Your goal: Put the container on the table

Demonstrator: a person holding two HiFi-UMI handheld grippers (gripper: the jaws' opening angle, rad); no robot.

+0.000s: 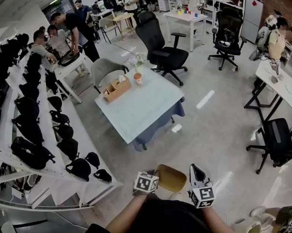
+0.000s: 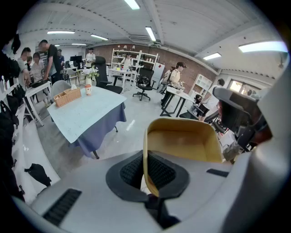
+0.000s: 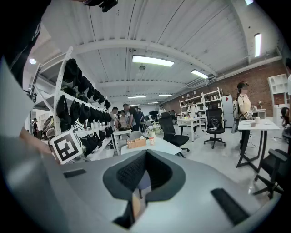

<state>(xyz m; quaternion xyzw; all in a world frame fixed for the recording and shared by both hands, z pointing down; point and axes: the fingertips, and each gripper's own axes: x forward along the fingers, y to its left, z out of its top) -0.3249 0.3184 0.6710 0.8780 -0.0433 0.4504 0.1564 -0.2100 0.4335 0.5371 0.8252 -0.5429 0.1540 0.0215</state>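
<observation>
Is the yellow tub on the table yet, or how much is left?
Not yet. Done: the left gripper is shut on the yellow container's wall. In hand: it hangs over the floor, short of the table. Left: reach the table and set it on the bare top. The right gripper is shut, empty.

We've got a pale table [image 1: 146, 109] at about 12 o'clock from us, standing on the grey floor [image 1: 208, 131] with a blue cloth [image 1: 157, 126] hanging under its top. Just two things sit on it: a wicker basket [image 1: 116, 88] at its 10 o'clock edge, and a small orange pot [image 1: 138, 78] with flowers beside that, at the 12 o'clock corner.
</observation>
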